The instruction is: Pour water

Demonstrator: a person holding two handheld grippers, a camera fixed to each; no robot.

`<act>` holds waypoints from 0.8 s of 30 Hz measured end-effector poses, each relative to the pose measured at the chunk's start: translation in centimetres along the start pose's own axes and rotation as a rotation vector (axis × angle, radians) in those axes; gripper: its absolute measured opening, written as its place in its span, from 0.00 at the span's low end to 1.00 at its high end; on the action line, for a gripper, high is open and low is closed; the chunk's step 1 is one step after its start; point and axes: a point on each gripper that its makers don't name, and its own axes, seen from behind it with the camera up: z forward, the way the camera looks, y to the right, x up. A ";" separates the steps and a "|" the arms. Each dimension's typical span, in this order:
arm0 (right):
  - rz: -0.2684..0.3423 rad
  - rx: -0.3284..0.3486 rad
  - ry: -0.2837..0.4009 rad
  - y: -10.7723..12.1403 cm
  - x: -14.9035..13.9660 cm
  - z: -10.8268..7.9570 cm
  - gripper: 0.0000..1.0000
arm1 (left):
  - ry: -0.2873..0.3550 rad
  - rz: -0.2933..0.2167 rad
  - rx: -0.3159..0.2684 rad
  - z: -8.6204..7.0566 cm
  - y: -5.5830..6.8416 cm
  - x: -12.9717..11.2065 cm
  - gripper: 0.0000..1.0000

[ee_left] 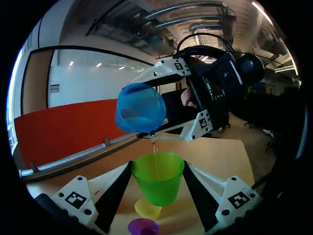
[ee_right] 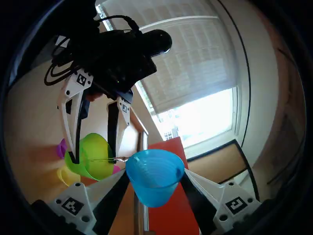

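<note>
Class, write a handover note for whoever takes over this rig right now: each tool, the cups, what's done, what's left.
Left tool: shut on the green cup, held upright.
Right tool: shut on the blue cup, tipped above the green one.
Done: pouring under way, a thin stream falls into the green cup.
To do: finish the pour, right the blue cup.

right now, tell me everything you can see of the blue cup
The blue cup is translucent plastic, tapered, with faint rings around its wall. The right gripper clamps it by its sides, one finger on each. It hangs in the air, tipped steeply, above the green cup and apart from it. A thin stream of water runs from its low rim down into the green cup.
</note>
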 end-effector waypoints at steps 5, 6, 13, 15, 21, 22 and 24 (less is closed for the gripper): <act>-0.009 -0.001 -0.001 0.0 0.0 0.0 0.90 | -0.001 0.001 0.002 0.0 -0.1 0.0 0.90; -0.011 -0.002 -0.002 0.0 0.0 0.0 0.90 | 0.000 0.001 0.003 0.0 -0.1 0.0 0.90; -0.020 -0.006 -0.003 0.2 0.0 0.0 0.90 | 0.002 0.001 0.002 0.0 -0.1 0.1 0.90; -0.025 -0.006 -0.002 0.2 0.1 0.0 0.90 | 0.001 0.002 0.002 0.0 -0.1 0.1 0.90; -0.036 -0.001 -0.004 0.0 0.1 0.0 0.90 | -0.002 0.005 0.004 0.0 -0.1 0.0 0.90; -0.036 -0.001 -0.003 0.0 0.1 0.0 0.90 | -0.001 0.005 0.004 0.0 -0.1 0.0 0.90; -0.037 -0.001 -0.001 0.0 0.2 0.0 0.90 | 0.001 0.004 0.004 0.0 -0.1 0.1 0.90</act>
